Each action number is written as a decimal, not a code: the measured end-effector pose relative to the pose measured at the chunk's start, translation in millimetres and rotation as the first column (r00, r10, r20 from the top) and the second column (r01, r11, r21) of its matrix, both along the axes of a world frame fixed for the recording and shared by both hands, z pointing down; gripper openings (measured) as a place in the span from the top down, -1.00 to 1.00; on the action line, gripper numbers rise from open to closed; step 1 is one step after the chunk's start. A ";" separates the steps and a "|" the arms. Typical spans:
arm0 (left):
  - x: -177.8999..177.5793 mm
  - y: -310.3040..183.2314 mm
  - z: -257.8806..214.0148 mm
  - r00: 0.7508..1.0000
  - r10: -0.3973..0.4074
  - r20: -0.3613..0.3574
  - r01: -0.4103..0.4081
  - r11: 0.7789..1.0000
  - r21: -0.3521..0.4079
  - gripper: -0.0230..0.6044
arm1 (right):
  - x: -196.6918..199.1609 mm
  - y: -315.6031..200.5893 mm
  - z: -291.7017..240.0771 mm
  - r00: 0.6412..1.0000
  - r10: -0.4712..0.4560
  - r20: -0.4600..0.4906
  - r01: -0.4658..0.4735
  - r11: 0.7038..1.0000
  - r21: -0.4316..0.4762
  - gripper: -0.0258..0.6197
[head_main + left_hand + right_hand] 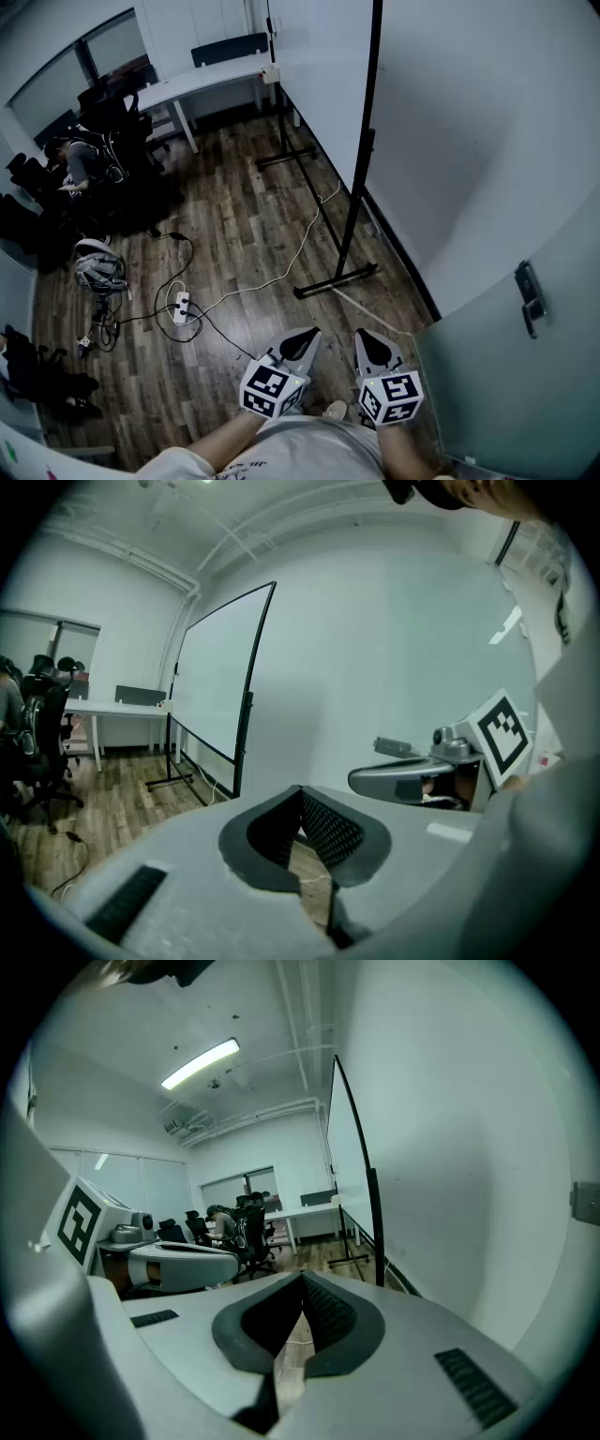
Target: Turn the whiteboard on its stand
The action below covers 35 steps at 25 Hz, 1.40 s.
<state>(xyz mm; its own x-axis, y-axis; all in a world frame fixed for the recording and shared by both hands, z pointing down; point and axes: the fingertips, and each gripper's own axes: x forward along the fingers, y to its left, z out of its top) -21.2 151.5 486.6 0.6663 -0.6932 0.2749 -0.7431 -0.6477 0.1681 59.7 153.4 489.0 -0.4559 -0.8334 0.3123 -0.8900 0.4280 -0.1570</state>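
One whiteboard (323, 75) stands ahead of me, close along the white wall (469, 141) on my right. It is carried by a black stand whose near foot bar (336, 279) lies across the wood floor. I have not reached it. My left gripper (302, 342) and right gripper (375, 347) hang side by side just in front of my body, well apart from the frame. Each has its jaws pressed together on nothing.

My first worry is those closed jaws. If I arrive at the near upright post (361, 178) without parting them, I can only nudge the frame, and a push on one post could skid or tip the stand instead of turning the board.

My second worry is the wall. With so little room behind the board, I judge that swinging it could knock its far edge against the paint.

A white cable (281, 272) runs under the near foot and away to a power strip (181, 307). If the stand shifts, the foot could drag or pinch that cable, or my shoe could catch it as I step in.

The frosted door (506, 394) sits at my right elbow, its handle (531, 292) near enough to snag the right gripper on a wide reach.

Farther off, a seated person (80, 159) works by the desk (202, 82), and I judge that spot to be out of the board's reach.
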 end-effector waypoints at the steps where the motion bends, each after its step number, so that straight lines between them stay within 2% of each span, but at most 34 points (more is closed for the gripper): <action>1: 0.1 -0.8 -0.2 1.000 0.002 0.000 -0.002 1.000 0.001 0.90 | -0.1 -1.0 -0.1 1.000 0.000 -0.001 0.000 1.000 0.000 0.90; 16: -16.0 -9.6 -1.9 1.000 0.020 -0.006 -0.020 1.000 0.006 0.90 | -17.6 -8.3 2.1 1.000 -0.001 -0.011 0.001 1.000 -0.016 0.90; 22: -35.8 -21.0 2.4 1.000 0.016 -0.011 -0.016 1.000 0.002 0.90 | -29.1 -20.7 2.9 0.997 0.049 0.052 -0.048 0.999 -0.013 0.90; 31: -73.7 -32.0 3.2 0.999 0.031 -0.023 -0.031 1.000 0.002 0.90 | -63.8 -30.2 3.4 0.995 0.088 0.048 -0.088 0.996 -0.009 0.90; 35: -78.7 -38.2 10.7 0.999 0.034 -0.034 -0.035 0.999 -0.005 0.90 | -66.7 -33.5 8.7 0.994 0.101 0.041 -0.101 0.995 -0.014 0.90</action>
<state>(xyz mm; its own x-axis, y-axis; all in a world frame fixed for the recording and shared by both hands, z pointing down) -100.0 113.2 497.3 0.6988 -0.6682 0.2555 -0.7142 -0.6717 0.1966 -6.9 119.9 497.8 -0.3823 -0.8722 0.3051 -0.9212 0.3339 -0.1996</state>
